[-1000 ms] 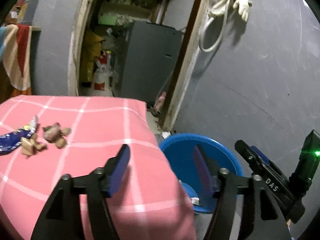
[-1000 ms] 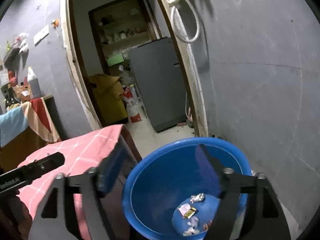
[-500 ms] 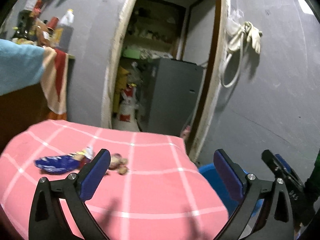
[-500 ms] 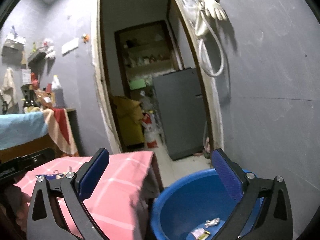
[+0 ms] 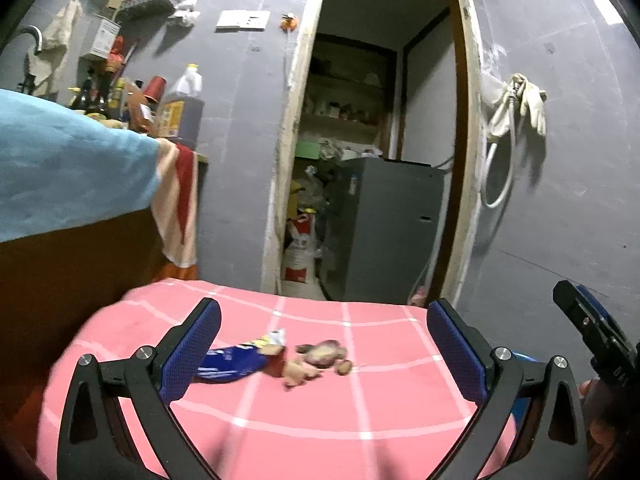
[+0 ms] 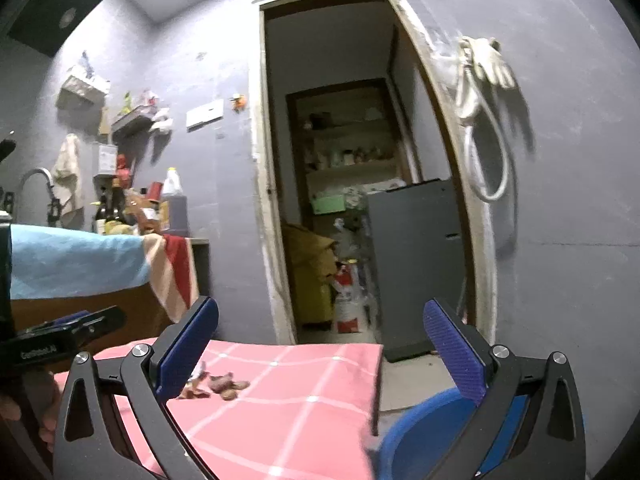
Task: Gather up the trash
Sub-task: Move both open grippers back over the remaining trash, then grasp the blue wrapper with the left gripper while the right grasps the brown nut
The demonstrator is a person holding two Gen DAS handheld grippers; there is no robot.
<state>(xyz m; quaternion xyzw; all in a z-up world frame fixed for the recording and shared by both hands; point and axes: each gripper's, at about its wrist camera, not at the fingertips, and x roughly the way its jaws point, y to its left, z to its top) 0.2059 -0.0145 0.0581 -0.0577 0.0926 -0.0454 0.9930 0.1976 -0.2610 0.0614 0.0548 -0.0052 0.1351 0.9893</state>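
Trash: a blue wrapper and brown scraps lie together on the pink checked tablecloth. Left gripper spread wide, empty. Right gripper spread wide, empty. Blue basin beside the table; contents not visible.

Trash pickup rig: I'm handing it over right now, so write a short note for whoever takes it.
Left gripper: open, empty, aimed at the trash on the pink checked tablecloth.
Right gripper: open, empty, above the table's right edge and the blue basin.
Trash on the cloth: a blue snack wrapper and, just to its right, a cluster of brownish scraps.
Done: nothing visible now; the basin's inside is out of view.
Left: pick up the wrapper and scraps, drop them in the basin on the floor by the table's right side.
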